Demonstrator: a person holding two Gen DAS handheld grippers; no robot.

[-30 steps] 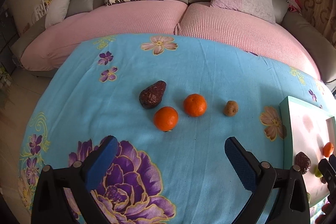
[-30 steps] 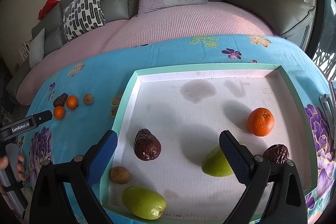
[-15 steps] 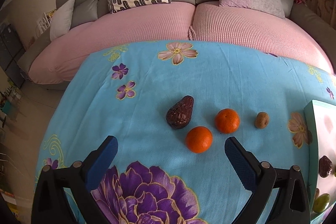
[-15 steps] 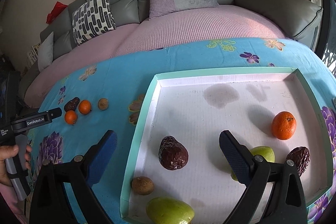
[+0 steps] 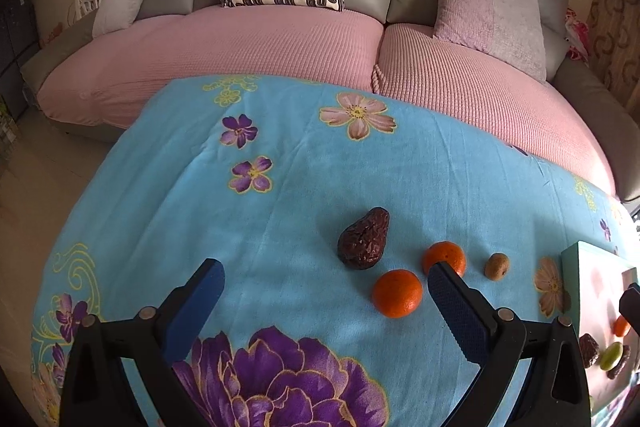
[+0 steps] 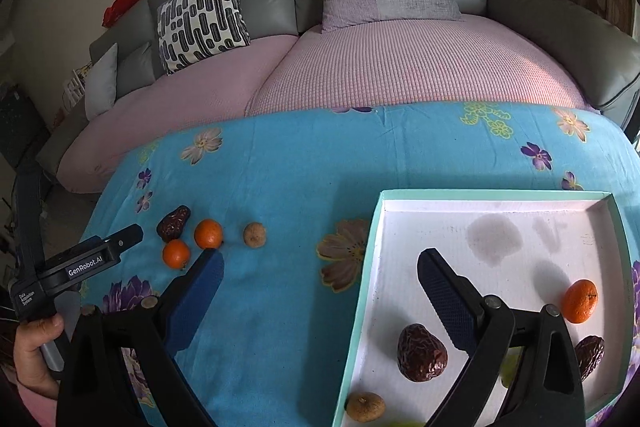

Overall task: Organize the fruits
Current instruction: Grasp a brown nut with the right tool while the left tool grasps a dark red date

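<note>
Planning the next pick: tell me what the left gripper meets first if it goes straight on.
Probably bare blue cloth. The open left gripper aims left of the fruits; the dark wrinkled fruit lies nearest that line, though depth is unclear.

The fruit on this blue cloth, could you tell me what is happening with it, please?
A person is sorting fruit with a handheld gripper in each hand. The left gripper and right gripper are both open and hold nothing. Four pieces lie loose on the cloth: a dark wrinkled fruit, two oranges and a small brown fruit. The tray to the right already holds several fruits, including an orange.
</note>
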